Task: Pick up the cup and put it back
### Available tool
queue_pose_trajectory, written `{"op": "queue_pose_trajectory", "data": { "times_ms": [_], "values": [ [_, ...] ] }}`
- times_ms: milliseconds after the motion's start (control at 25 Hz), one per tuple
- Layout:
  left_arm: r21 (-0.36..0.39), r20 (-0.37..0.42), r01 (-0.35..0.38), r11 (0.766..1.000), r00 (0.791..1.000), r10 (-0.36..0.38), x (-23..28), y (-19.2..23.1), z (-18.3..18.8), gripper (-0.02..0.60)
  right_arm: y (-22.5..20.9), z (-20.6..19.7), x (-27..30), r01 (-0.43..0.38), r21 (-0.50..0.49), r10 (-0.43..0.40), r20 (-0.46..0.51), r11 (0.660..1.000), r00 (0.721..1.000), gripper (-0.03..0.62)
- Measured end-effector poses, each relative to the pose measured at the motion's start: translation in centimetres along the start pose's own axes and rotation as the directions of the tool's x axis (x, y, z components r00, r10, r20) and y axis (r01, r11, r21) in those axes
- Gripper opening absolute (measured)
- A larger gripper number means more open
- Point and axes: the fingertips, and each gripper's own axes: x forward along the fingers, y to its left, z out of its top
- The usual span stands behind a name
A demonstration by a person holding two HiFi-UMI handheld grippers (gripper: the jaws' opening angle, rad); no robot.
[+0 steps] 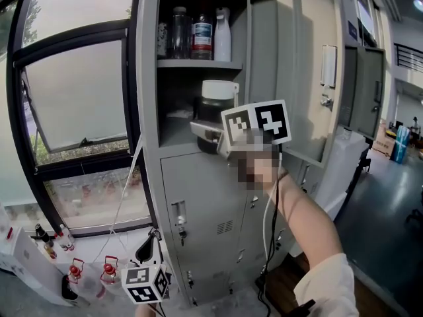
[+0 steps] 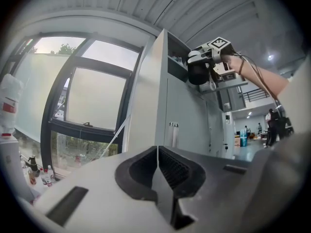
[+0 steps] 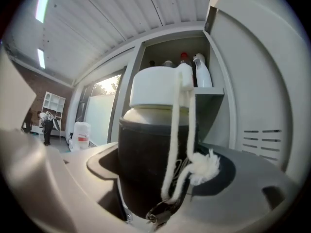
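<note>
The head view faces the locker (image 1: 198,197) closely; both gripper views look up at it, the left from low down.

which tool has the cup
The right tool, shut on the dark, white-lidded cup; the left tool, held low, is shut on nothing.

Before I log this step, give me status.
Right claw shut on black cup, white lid, at middle locker shelf. Left claw shut, empty, low. Locker door open.
</note>
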Motion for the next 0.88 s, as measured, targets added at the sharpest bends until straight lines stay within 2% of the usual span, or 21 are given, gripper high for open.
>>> {"op": "queue_pose_trajectory", "data": {
  "times_ms": [160,360,560,880],
  "values": [
    [0.007,-0.006,0.048,0.999,0.999,-0.048,0.8,-1.7,-0.1,0.014,0.6,-2.0,-2.4,0.009,-0.041,-0.008,0.021,0.999,1.000,0.414],
    [0.008,-0.011,0.100,0.995,0.995,-0.100,1.8,-3.8,-0.3,0.014,1.1,-4.5,-4.8,0.016,-0.038,-0.014,0.035,0.999,0.999,0.414],
    [0.005,-0.012,0.154,0.988,0.988,-0.154,2.6,-6.3,-0.5,0.014,0.5,-7.6,-6.8,0.061,-0.062,-0.060,0.031,0.996,0.998,0.414],
    [0.011,0.000,0.213,0.977,0.977,-0.213,3.4,-9.3,-0.2,0.014,-1.1,-14.2,-8.4,0.111,-0.003,-0.111,-0.009,0.994,0.994,0.414]
  ]
}}
